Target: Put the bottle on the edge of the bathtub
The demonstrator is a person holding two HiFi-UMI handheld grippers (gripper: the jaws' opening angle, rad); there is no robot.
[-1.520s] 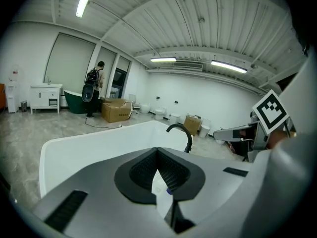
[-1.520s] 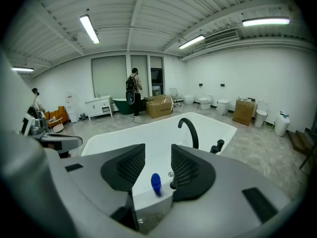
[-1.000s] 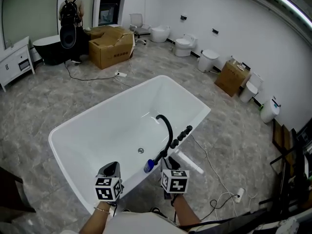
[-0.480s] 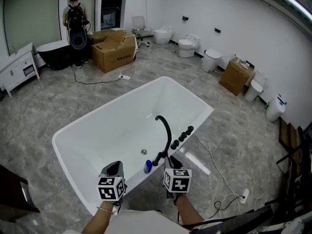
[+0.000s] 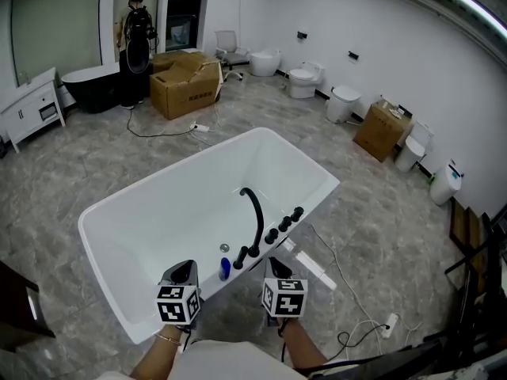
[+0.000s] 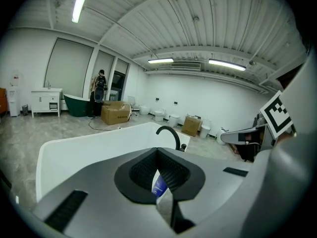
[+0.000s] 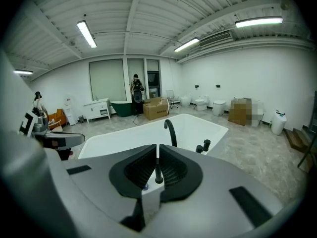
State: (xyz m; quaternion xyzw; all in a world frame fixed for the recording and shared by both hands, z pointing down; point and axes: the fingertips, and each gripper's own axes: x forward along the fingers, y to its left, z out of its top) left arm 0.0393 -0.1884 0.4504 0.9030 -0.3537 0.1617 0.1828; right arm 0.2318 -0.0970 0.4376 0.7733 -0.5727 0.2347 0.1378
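Note:
A small blue bottle [image 5: 225,269] stands upright on the near rim of the white bathtub [image 5: 174,172], just left of the black arched faucet [image 5: 255,212] and its knobs. Neither gripper touches it. My left gripper [image 5: 184,266] hangs short of the rim to the bottle's left, jaws shut and empty. In the left gripper view the bottle [image 6: 159,185] shows beyond the closed left gripper [image 6: 157,152]. My right gripper [image 5: 274,261] is to the right of the bottle. Its jaws are closing. In the right gripper view the right gripper [image 7: 157,157] shows only a thin slit with nothing in it.
A white pipe [image 5: 305,264] and a cable with a power strip [image 5: 388,321] lie on the floor right of the tub. Cardboard boxes [image 5: 184,81], several toilets [image 5: 303,77], a dark tub [image 5: 87,81], a white cabinet [image 5: 28,101] and a person [image 5: 136,22] stand farther back.
The bottle, close to my right gripper's tip a second ago, now stands apart to its left on the rim. The view has shifted, and the person at the back has stepped right.

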